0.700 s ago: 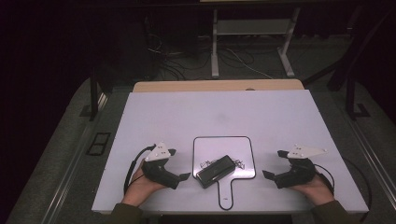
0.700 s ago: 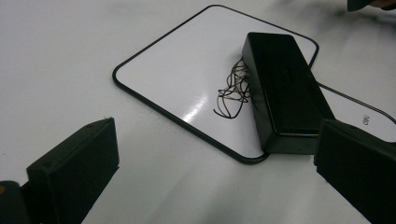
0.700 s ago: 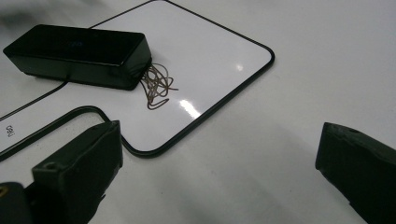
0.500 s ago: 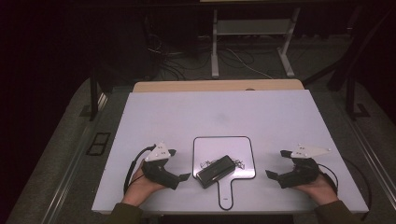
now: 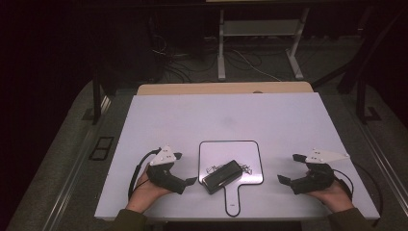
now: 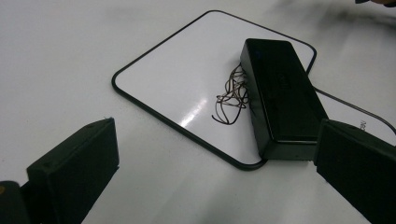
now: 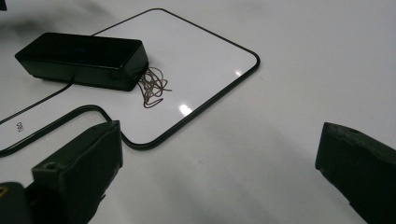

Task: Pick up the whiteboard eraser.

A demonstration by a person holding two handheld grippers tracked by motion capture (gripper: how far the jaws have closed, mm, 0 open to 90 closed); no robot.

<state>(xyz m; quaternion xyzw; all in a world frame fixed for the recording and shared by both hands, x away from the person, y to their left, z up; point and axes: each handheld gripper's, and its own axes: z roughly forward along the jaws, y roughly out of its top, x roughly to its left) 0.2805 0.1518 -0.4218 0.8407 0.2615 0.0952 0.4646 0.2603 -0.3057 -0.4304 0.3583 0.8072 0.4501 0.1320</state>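
Note:
A small whiteboard (image 5: 235, 151) with a black rim and a handle lies at the table's near middle. On it rests a black rectangular block (image 5: 221, 176), with a brown scribble (image 6: 231, 95) drawn beside it. My left gripper (image 5: 184, 168) rests on the table just left of the board, jaws open and nothing between them. My right gripper (image 5: 290, 168) sits to the board's right, also open and empty. In the left gripper view the block (image 6: 280, 98) lies close ahead of the right-hand jaw. In the right gripper view the block (image 7: 81, 58) sits farther off, at the upper left.
The white tabletop (image 5: 231, 120) stretches wide behind the board. A wooden strip (image 5: 223, 88) runs along the far edge. Beyond it are metal stand legs (image 5: 221, 48) and cables on a dark floor.
The right gripper has shifted slightly to the right, away from the board. The left gripper and the block have stayed put.

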